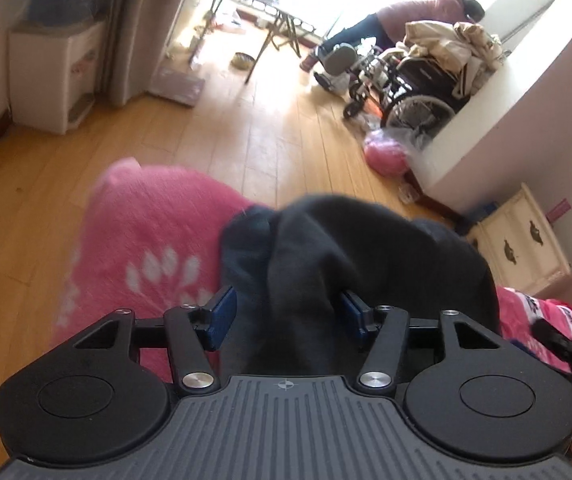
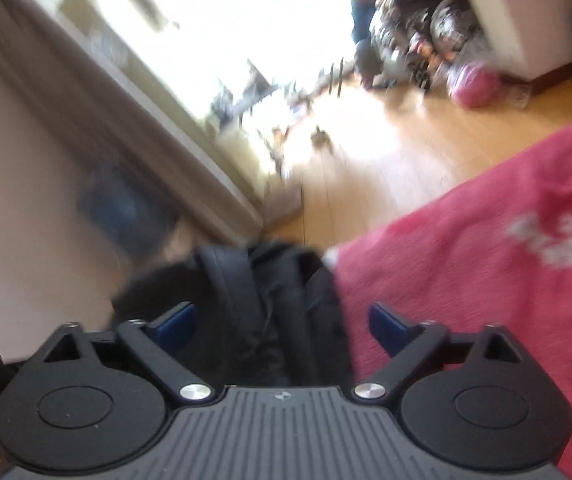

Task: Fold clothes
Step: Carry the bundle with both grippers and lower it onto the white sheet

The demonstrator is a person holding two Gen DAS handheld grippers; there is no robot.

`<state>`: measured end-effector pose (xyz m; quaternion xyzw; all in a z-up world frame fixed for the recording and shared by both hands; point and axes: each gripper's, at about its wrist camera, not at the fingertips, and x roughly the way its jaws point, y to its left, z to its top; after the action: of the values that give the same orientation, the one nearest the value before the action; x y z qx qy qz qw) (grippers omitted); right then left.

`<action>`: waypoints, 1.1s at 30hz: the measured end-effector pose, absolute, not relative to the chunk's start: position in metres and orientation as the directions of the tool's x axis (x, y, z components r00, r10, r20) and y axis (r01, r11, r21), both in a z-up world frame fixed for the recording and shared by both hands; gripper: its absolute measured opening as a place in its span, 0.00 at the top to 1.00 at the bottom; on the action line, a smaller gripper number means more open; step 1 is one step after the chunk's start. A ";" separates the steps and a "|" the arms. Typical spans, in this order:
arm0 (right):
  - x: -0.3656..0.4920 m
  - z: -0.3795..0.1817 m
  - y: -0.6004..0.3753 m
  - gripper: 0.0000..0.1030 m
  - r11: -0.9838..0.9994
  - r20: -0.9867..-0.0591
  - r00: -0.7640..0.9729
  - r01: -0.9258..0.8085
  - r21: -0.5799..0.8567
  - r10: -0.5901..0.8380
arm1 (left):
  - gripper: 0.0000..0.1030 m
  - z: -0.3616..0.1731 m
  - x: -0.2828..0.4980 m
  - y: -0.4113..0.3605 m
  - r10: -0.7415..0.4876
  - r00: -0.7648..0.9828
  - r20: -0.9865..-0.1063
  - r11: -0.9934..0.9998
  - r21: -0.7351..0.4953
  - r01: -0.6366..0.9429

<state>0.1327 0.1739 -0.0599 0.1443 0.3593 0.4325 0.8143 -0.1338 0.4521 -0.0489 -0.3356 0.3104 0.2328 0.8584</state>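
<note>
A dark navy-black garment (image 1: 366, 248) is bunched up over the pink blanket (image 1: 145, 232) on the bed. My left gripper (image 1: 288, 314) has its blue pads (image 1: 221, 314) pressed against both sides of a thick fold of it. In the right wrist view the same dark garment (image 2: 269, 312), with a thick seam or strap, lies between the fingers of my right gripper (image 2: 281, 324). Its blue pads (image 2: 390, 326) stand wide apart, and a strip of pink blanket (image 2: 486, 260) shows between cloth and right pad. This view is blurred.
Wooden floor (image 1: 225, 132) lies beyond the bed. A loaded wheelchair (image 1: 418, 80) and a person bending over it (image 1: 426, 12) are far off by a white wall. A cream drawer cabinet (image 1: 522, 248) stands right of the bed, a white cabinet (image 1: 53, 76) far left.
</note>
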 end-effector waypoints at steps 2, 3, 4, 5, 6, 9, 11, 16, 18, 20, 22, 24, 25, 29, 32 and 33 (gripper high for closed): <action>0.134 -0.064 0.156 0.06 0.612 -0.451 0.414 -0.570 0.549 0.790 | 0.46 -0.029 -0.141 0.448 0.261 0.706 -0.658 0.684 -0.390 -0.616; 0.135 -0.066 0.146 0.15 0.625 -0.447 0.437 -0.554 0.550 0.781 | 0.46 -0.020 -0.141 0.441 0.283 0.723 -0.630 0.704 -0.375 -0.603; 0.132 -0.066 0.141 0.22 0.630 -0.446 0.445 -0.555 0.544 0.777 | 0.46 -0.013 -0.138 0.432 0.271 0.740 -0.615 0.747 -0.350 -0.565; 0.127 -0.063 0.138 0.34 0.629 -0.446 0.444 -0.565 0.534 0.777 | 0.46 -0.006 -0.134 0.423 0.258 0.757 -0.600 0.788 -0.323 -0.525; 0.122 -0.061 0.134 0.44 0.629 -0.446 0.443 -0.575 0.524 0.777 | 0.46 0.002 -0.130 0.414 0.244 0.773 -0.585 0.825 -0.295 -0.483; 0.107 -0.053 0.124 0.64 0.626 -0.448 0.441 -0.605 0.492 0.778 | 0.50 0.002 -0.100 0.385 0.175 0.756 -0.630 0.919 -0.171 -0.355; 0.097 -0.048 0.117 0.70 0.624 -0.449 0.439 -0.625 0.470 0.778 | 0.56 -0.011 -0.078 0.374 0.143 0.724 -0.675 0.941 -0.135 -0.311; 0.072 -0.036 0.101 0.75 0.615 -0.451 0.436 -0.671 0.414 0.779 | 0.57 -0.041 -0.039 0.381 0.159 0.686 -0.710 0.938 -0.108 -0.329; 0.062 -0.031 0.094 0.75 0.611 -0.452 0.434 -0.688 0.391 0.779 | 0.57 -0.045 -0.034 0.385 0.170 0.684 -0.709 0.938 -0.096 -0.333; 0.053 -0.028 0.084 0.75 0.613 -0.458 0.436 -0.696 0.374 0.775 | 0.57 -0.046 -0.032 0.388 0.181 0.686 -0.704 0.938 -0.085 -0.335; 0.046 -0.030 0.069 0.75 0.631 -0.474 0.446 -0.682 0.369 0.759 | 0.57 -0.043 -0.031 0.388 0.188 0.679 -0.709 0.935 -0.081 -0.344; 0.039 -0.032 0.054 0.75 0.649 -0.490 0.456 -0.668 0.364 0.743 | 0.57 -0.040 -0.031 0.388 0.195 0.672 -0.714 0.932 -0.078 -0.353; 0.035 -0.034 0.047 0.75 0.658 -0.498 0.460 -0.661 0.361 0.735 | 0.56 -0.037 -0.032 0.386 0.197 0.663 -0.722 0.933 -0.069 -0.352; 0.022 -0.028 0.035 0.75 0.670 -0.509 0.460 -0.634 0.386 0.728 | 0.47 -0.012 -0.056 0.366 0.201 0.657 -0.727 0.943 -0.038 -0.331; 0.010 -0.020 0.017 0.75 0.673 -0.505 0.462 -0.616 0.409 0.729 | 0.46 0.007 -0.094 0.354 0.188 0.667 -0.721 0.944 -0.056 -0.326; 0.006 -0.016 0.012 0.75 0.675 -0.505 0.463 -0.611 0.413 0.728 | 0.46 0.008 -0.104 0.353 0.181 0.662 -0.728 0.940 -0.071 -0.334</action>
<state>0.0064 0.0124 -0.0156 0.0870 0.3370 0.3933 0.8510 -0.1035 0.3526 0.0080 -0.0995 0.3861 0.1421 0.9060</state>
